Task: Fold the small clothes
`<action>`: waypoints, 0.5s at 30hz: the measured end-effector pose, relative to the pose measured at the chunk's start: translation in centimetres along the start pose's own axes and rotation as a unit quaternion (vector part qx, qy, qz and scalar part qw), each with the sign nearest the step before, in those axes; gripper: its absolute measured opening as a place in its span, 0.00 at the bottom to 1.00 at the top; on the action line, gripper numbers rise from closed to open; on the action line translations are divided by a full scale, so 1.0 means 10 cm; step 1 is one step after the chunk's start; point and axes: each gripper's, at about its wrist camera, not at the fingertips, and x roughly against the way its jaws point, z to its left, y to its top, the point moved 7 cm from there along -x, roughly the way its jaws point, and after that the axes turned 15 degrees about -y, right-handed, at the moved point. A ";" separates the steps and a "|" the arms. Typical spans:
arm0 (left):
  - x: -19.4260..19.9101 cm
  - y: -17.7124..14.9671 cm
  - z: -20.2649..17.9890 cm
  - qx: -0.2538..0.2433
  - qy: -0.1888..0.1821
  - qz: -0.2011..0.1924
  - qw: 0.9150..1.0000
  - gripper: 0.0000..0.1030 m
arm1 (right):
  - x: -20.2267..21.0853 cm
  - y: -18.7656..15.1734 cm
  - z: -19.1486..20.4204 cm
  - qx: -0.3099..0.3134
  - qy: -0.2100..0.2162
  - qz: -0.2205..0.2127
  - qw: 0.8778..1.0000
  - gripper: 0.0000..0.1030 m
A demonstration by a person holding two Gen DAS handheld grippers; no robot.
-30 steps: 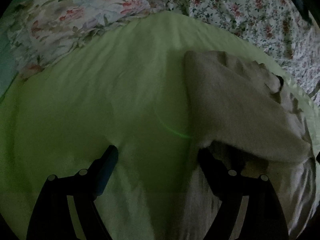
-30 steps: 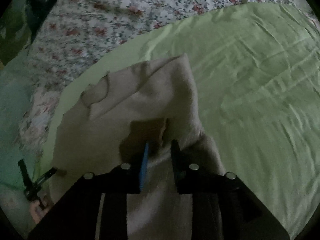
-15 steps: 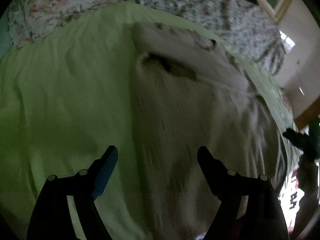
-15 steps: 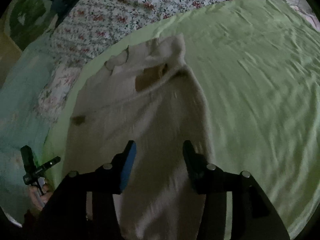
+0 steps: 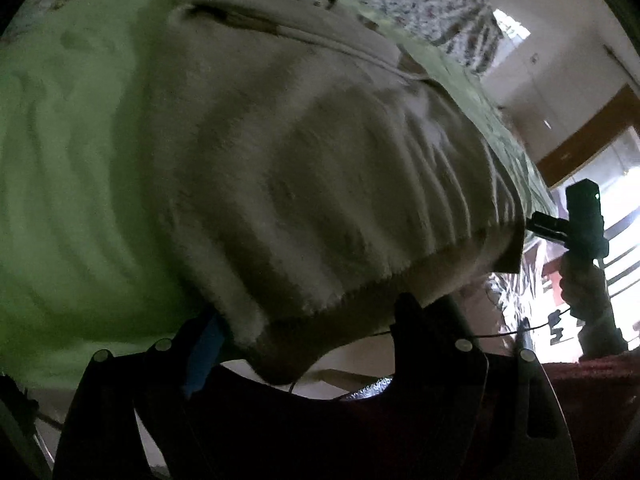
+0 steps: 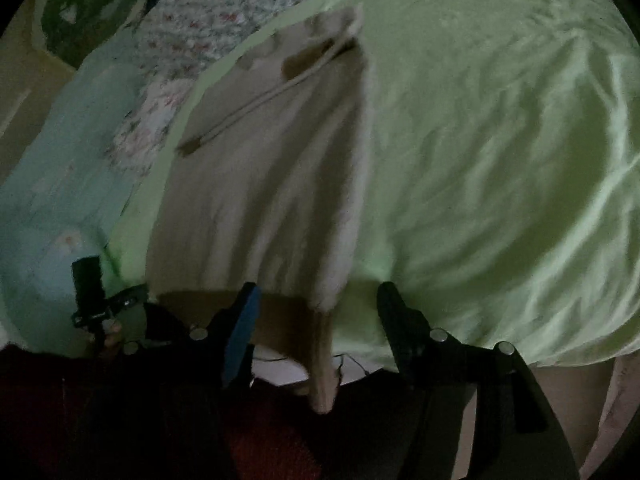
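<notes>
A beige fleece garment (image 5: 320, 168) lies flat on the green sheet (image 5: 72, 180), its near hem drooping over the bed's edge. My left gripper (image 5: 308, 316) is open wide at that hem, with the cloth's edge between its fingers and not pinched. In the right wrist view the same garment (image 6: 260, 180) stretches away from me, one corner hanging down. My right gripper (image 6: 320, 300) straddles that corner; its jaws are opening and the pads stand apart from the cloth. Each view also shows the other gripper: the right gripper (image 5: 580, 220), the left gripper (image 6: 92, 292).
A floral quilt (image 6: 208, 12) lies beyond the garment and a pale blue cloth (image 6: 60, 160) to its left. The green sheet (image 6: 500, 160) spreads wide on the right. A wall and wooden door frame (image 5: 580, 140) show past the bed; dark red cloth (image 5: 592, 400) fills the bottom.
Both grippers pulled back to the bed's near edge. The right gripper let go of the folded cloth and widened. The left swung right over the garment, which now lies flatter.
</notes>
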 end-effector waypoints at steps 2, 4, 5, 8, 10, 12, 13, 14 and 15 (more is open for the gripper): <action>-0.03 0.03 0.00 0.004 -0.013 -0.005 1.000 0.79 | -0.03 -0.02 0.07 0.012 0.014 0.000 1.000 0.60; 0.00 0.07 0.01 0.007 -0.027 -0.013 1.000 0.70 | -0.08 -0.04 0.17 0.030 0.028 0.004 0.999 0.60; 0.03 0.08 0.01 0.007 -0.035 -0.020 0.999 0.64 | -0.10 -0.05 0.22 0.041 0.031 0.006 0.999 0.60; 0.07 0.07 0.11 0.023 -0.042 -0.028 0.998 0.34 | -0.18 -0.08 0.27 0.058 0.019 0.004 0.998 0.56; 0.11 0.06 0.17 0.031 -0.045 -0.031 0.998 0.26 | -0.19 -0.08 0.24 0.059 0.007 0.000 0.998 0.31; 0.12 0.03 0.17 0.033 -0.051 -0.029 0.998 0.26 | -0.19 -0.10 0.17 0.057 -0.002 0.007 0.998 0.20; 0.11 0.02 0.16 0.031 -0.050 -0.026 0.998 0.26 | -0.19 -0.10 0.16 0.058 -0.002 0.009 0.998 0.19; 0.11 0.01 0.16 0.030 -0.051 -0.022 0.998 0.26 | -0.18 -0.12 0.15 0.060 -0.002 0.010 0.998 0.19; 0.09 0.01 0.16 0.028 -0.050 -0.019 0.998 0.26 | -0.18 -0.10 0.13 0.060 -0.002 0.012 0.998 0.19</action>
